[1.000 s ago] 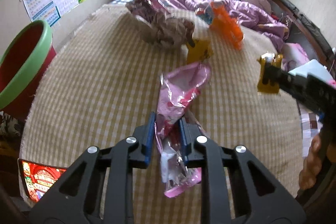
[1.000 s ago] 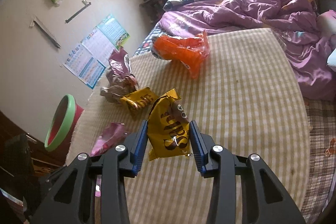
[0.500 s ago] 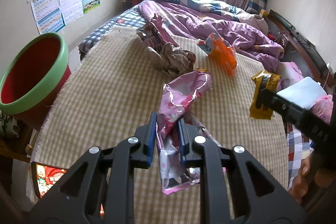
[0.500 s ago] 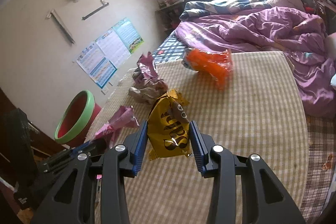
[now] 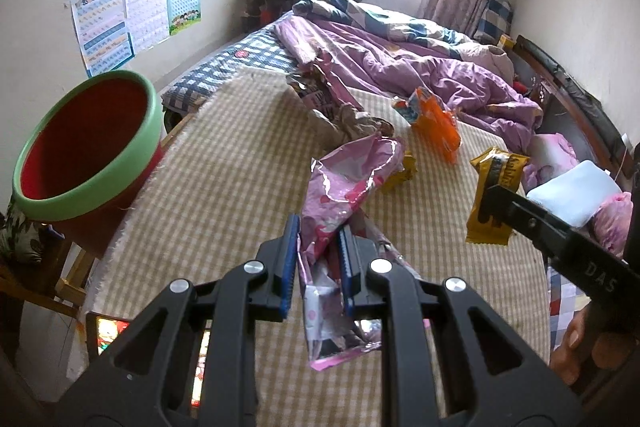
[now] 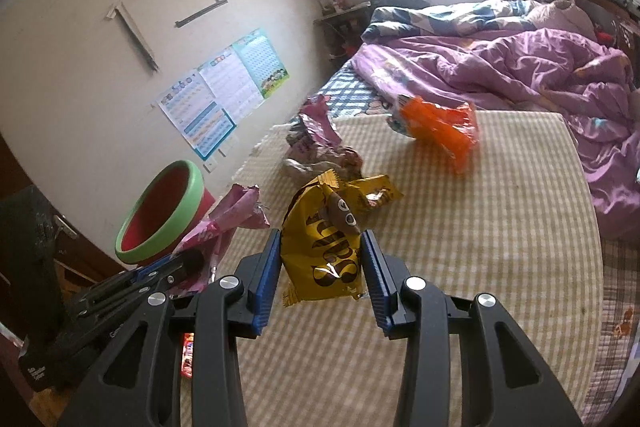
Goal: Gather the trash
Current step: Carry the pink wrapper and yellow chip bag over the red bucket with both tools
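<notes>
2 wrappers are up off the bed at once, 1 in each gripper. At the left edge of the left wrist view stands the red bin with a green rim (image 5: 86, 147), mouth open and tilted toward the checked mattress cover (image 5: 240, 167). At lower centre the left gripper (image 5: 318, 263) has its jaws closed tight on the pink foil wrapper (image 5: 348, 183), which hangs crumpled above and below the blue pads. Right of that, in the same view, the yellow snack packet (image 5: 494, 195) hangs from the right gripper. In the right wrist view the right gripper (image 6: 322, 279) has its jaws part closed, gripping the packet by both side edges.

Left on the mattress, toward the upper middle: a crumpled brown-and-pink wrapper heap (image 5: 340, 107), a smaller yellow wrapper (image 6: 374, 193) and an orange bag (image 5: 436, 129).

To do the drop well, I would carry each gripper fully over the bin's mouth before letting go, left first since it is nearer, and keep the dangling foil tail inside the rim so it does not catch.
</notes>
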